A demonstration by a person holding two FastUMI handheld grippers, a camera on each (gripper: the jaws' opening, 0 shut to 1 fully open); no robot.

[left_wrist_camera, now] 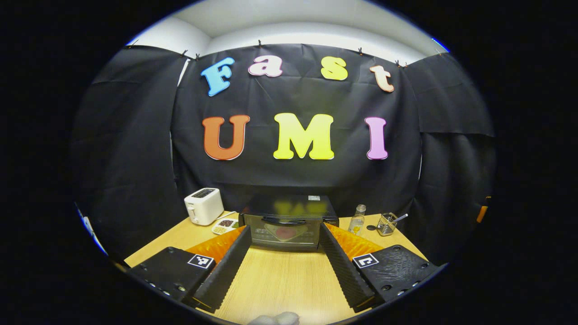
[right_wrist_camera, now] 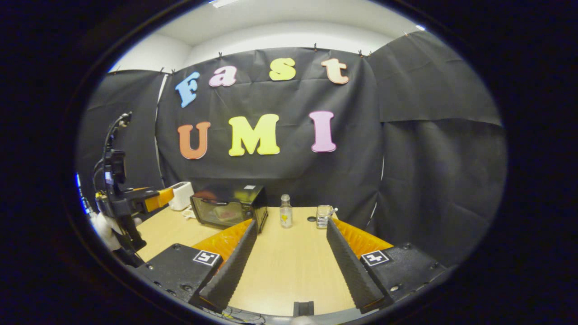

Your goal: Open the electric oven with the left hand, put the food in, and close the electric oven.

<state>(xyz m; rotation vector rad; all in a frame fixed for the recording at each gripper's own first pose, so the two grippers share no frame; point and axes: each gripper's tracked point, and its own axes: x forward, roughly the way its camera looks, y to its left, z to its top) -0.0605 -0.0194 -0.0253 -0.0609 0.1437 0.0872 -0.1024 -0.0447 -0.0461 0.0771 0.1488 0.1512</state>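
Oven (left_wrist_camera: 289,222) dead ahead of left tool (left_wrist_camera: 285,253), centre of left gripper view, at desk's (left_wrist_camera: 280,280) far edge; door shut, facing the tool, handle running left-right across door top. Left tool spread, holding nothing, nearer than right tool (right_wrist_camera: 291,253), also spread and empty. Food dish (left_wrist_camera: 225,224) just left of oven.

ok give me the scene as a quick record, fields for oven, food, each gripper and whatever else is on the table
oven: black electric oven at the back of the wooden table, door shut
food: small plate of food between white toaster and oven
left gripper: open, empty, pointed at the oven door
right gripper: open, empty, above the table
other items: clear bottle, wire holder right of the oven
task stage: not yet begun
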